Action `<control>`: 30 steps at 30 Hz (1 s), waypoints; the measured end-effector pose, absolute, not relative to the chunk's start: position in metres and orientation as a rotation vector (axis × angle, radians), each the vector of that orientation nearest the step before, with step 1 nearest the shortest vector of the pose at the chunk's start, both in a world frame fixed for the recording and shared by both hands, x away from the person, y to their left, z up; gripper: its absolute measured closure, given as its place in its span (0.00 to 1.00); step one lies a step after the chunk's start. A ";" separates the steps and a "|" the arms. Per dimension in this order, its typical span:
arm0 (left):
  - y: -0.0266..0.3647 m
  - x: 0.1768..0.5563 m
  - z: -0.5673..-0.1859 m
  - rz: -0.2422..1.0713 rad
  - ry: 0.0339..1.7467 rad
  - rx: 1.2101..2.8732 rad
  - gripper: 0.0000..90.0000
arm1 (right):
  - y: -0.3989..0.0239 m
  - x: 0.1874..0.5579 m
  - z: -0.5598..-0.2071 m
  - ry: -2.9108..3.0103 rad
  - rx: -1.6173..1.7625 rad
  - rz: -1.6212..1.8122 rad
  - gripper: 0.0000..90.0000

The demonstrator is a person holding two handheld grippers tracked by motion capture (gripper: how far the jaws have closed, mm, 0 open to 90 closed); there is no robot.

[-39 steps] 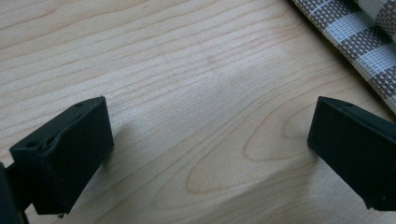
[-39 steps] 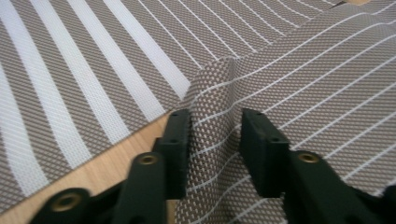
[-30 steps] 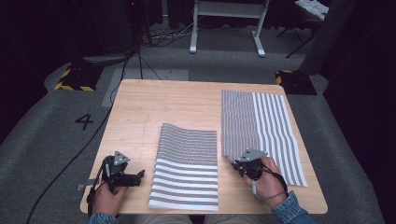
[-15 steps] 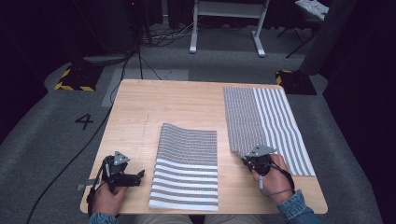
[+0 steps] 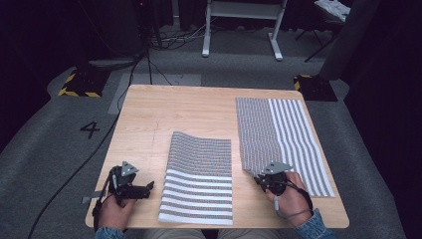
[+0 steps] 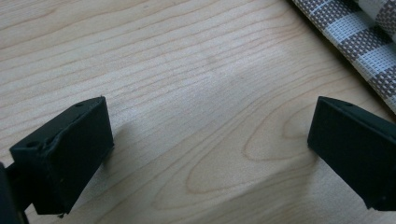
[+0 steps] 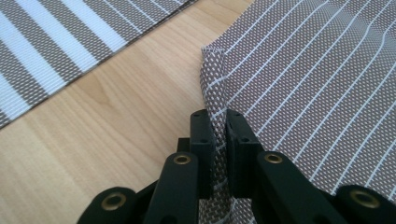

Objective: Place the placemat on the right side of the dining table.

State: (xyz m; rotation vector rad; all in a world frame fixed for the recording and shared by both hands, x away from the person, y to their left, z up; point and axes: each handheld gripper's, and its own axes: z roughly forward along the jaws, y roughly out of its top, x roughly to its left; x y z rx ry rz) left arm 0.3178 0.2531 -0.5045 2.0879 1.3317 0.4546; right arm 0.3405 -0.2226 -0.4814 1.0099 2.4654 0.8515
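The left gripper (image 5: 144,188) sits low at seven o'clock in the high view, jaws spread wide, pointing toward three o'clock, the left hand (image 5: 113,211) behind it. The right gripper (image 5: 259,178), at five o'clock, is clamped tight, pointing toward ten o'clock, the right hand (image 5: 291,199) gripping it.

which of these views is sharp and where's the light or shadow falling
High view: soft and low in detail, the table lit while the room around it is dark. Left gripper view: wood grain crisp, the near fingers slightly soft, with faint shadows beside them. Right gripper view: the weave of the striped placemat is sharp, evenly lit, no glare.
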 end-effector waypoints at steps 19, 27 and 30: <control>0.253 0.318 -0.505 0.455 1.332 2.088 0.00 | -0.228 0.353 -0.485 2.404 1.071 0.857 0.92; 0.253 0.318 -0.504 0.456 1.332 2.088 0.00 | -0.229 0.352 -0.482 2.415 1.085 0.897 0.77; 0.253 0.318 -0.504 0.456 1.332 2.089 0.00 | -0.229 0.346 -0.478 2.414 1.112 1.070 0.67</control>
